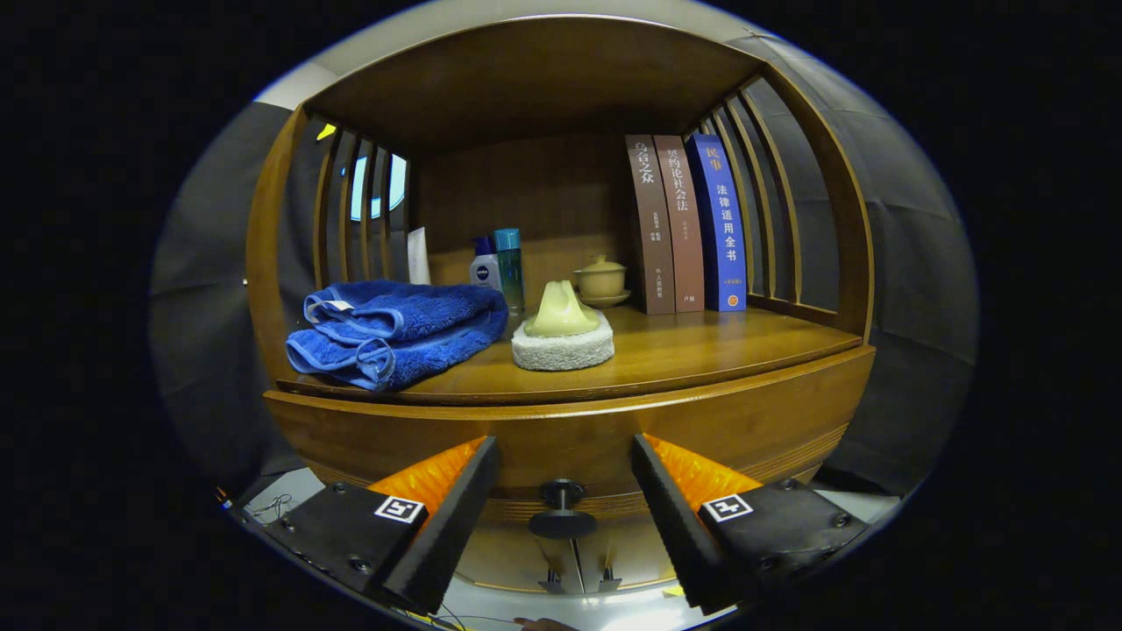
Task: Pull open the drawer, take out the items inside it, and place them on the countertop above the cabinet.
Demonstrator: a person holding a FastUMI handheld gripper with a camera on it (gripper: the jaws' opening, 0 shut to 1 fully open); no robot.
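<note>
- The drawer [570, 438] lay dead ahead of my tongs [561, 513], its wooden front looking closed flush under the tabletop [701, 350] of the cabinet.
- Its knob [561, 508] stood straight out toward me, stem pointing along my line of approach, and sat right in the gap between my two fingers, about midway, touching neither.
- My tongs were apart, holding nothing, one finger [456, 517] to each side of the knob.
- The knob sat level with the fingertips or just beyond them; I could not tell exactly how deep it was in the gap.
- On the tabletop above the drawer lay a folded blue towel [394, 329] on the left, and just beside it to the right a white sponge [563, 349] with a pale yellow lump [561, 311] on top.
- Behind those stood two bottles [498, 263], a lidded cup on its saucer [601, 280] and three upright books [688, 223] further right.
- I judged the scene fitted two stages: the drawer shut with its contents inside, or the towel and sponge already taken out and the drawer pushed shut again. I could not see inside it.
- If the drawer was to be pulled, the move turned on the knob being centred between my fingers: closing on it and drawing straight back along its stem, with no sideways shift needed.
</note>
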